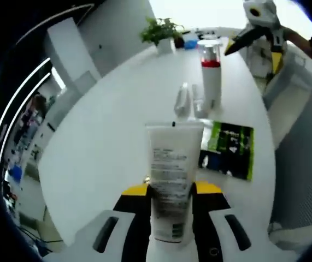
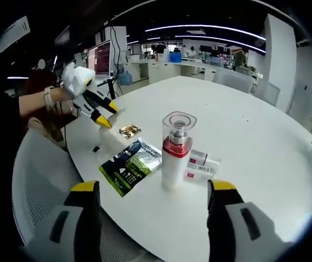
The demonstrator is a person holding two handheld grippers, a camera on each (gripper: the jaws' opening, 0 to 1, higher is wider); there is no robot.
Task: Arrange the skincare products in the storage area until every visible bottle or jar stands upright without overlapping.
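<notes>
Skincare products are spread over a large round white table (image 2: 265, 136), the biggest thing in both views, with a grey mesh chair (image 2: 35, 185) drawn up at its near edge in the right gripper view. Next in size, a white squeeze tube (image 1: 169, 180) with grey print is pinched between the yellow-tipped jaws of the left gripper (image 1: 170, 189) in the left gripper view, held up over the table near its edge, cap end pointing away from the camera. Just beyond it a green and black sachet (image 1: 229, 148) lies flat on the table, seen also in the right gripper view (image 2: 131, 165) close to the chair-side edge. A white pump bottle (image 2: 176, 150) with a red band and clear cap stands upright just beside the sachet, toward the middle of the table. 2 small clear-capped tubes (image 2: 202, 165) lie on their sides against the base of that bottle, touching or nearly touching it. A small gold packet (image 2: 129, 131) rests flat beyond the sachet. The right gripper (image 2: 154, 191) has its jaws spread wide with nothing between them, hovering over the near edge short of the pump bottle. A potted green plant (image 1: 161, 33) sits at the far edge of the table in the left gripper view.
</notes>
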